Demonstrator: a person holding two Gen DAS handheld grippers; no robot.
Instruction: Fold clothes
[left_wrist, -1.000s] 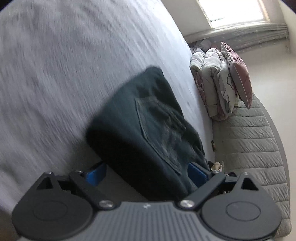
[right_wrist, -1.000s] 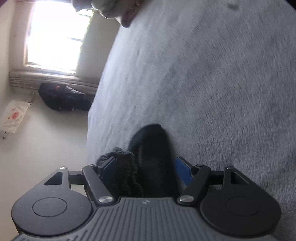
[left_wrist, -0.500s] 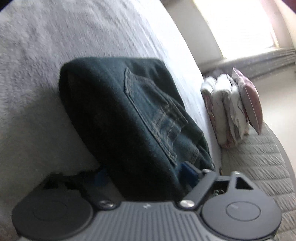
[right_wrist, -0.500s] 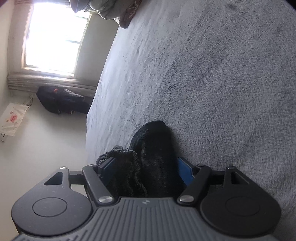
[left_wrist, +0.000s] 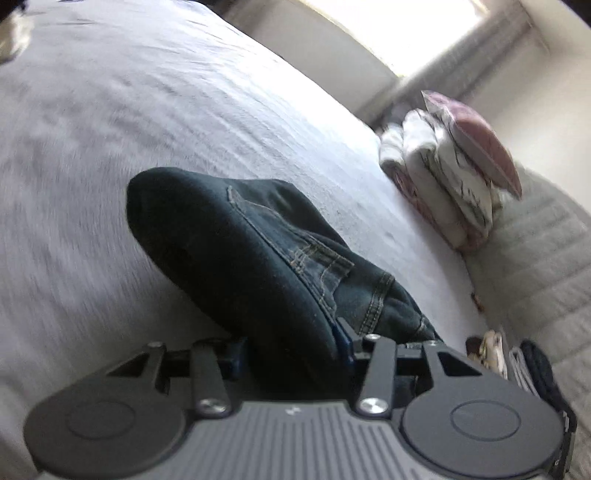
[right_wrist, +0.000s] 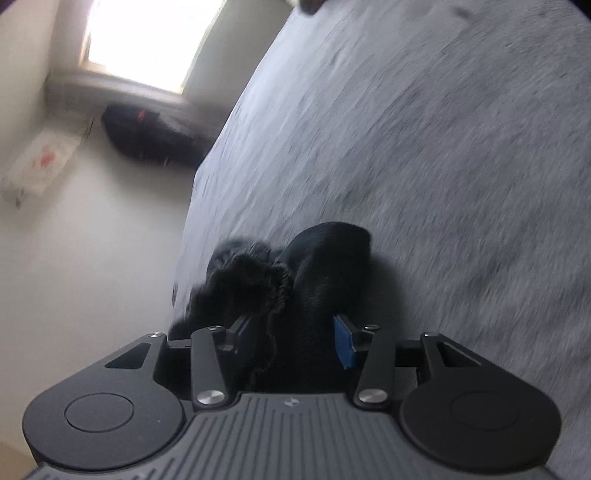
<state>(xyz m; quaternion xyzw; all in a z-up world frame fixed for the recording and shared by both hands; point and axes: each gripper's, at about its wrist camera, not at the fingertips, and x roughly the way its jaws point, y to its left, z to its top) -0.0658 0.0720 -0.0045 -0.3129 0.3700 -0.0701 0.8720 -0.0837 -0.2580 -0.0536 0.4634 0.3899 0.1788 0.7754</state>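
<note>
My left gripper (left_wrist: 291, 350) has just been closing and now pinches the near end of the folded jeans (left_wrist: 240, 251), its 2 blue pads pressed into the dark denim on either side. The jeans lie on the grey bed (left_wrist: 147, 110), folded into a thick bundle with 1 back pocket facing up and the rounded fold pointing away from me. My right gripper (right_wrist: 291, 339) has also just been closing, and it clamps the other edge of the same bundle (right_wrist: 314, 273); the right blue pad (right_wrist: 345, 343) touches the cloth, while the left pad is mostly hidden behind a rumpled dark hem. Seen from the left wrist, a stack of folded bedding (left_wrist: 436, 177) sits at the far side of the bed with a pink pillow (left_wrist: 476, 140) leaning on it. Seen from the right wrist, a black bag (right_wrist: 147, 136) lies on the floor under the window (right_wrist: 147, 40), beside the bed (right_wrist: 443, 147).
</note>
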